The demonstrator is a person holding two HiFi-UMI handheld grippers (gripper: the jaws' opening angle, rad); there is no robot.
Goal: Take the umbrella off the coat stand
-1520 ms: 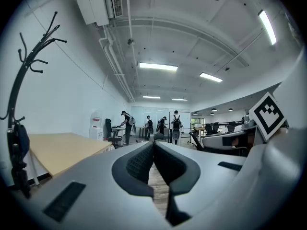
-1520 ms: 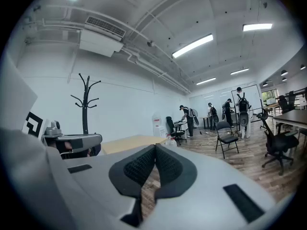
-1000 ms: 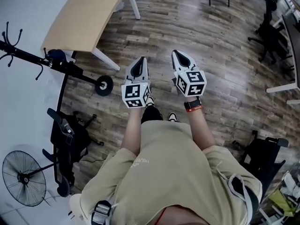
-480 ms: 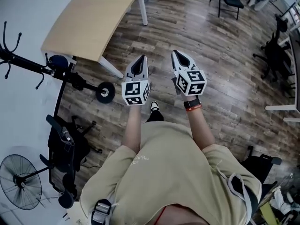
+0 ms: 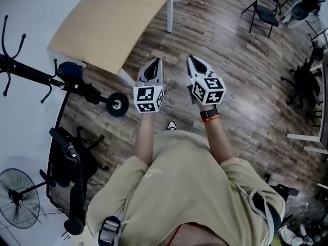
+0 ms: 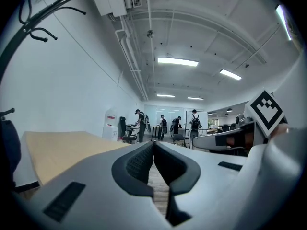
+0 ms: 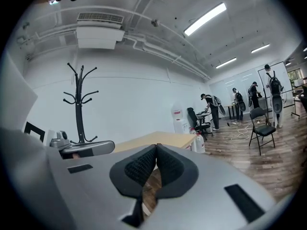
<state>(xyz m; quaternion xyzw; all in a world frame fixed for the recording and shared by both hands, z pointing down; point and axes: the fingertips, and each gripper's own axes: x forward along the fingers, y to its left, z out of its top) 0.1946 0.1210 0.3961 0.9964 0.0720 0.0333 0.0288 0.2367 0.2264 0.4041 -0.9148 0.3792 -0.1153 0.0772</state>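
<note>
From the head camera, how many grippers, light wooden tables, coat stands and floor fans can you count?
Grippers: 2, the left gripper and the right gripper
Light wooden table: 1
Coat stand: 1
Floor fan: 1
Total: 5

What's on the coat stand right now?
A dark blue bundle, likely the umbrella, sits against the coat stand pole; top hooks bare. How it hooks on is hidden.

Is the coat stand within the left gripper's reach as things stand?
Probably not yet: the left gripper, shut, points past the table, and the coat stand stands apart, off to its left.
</note>
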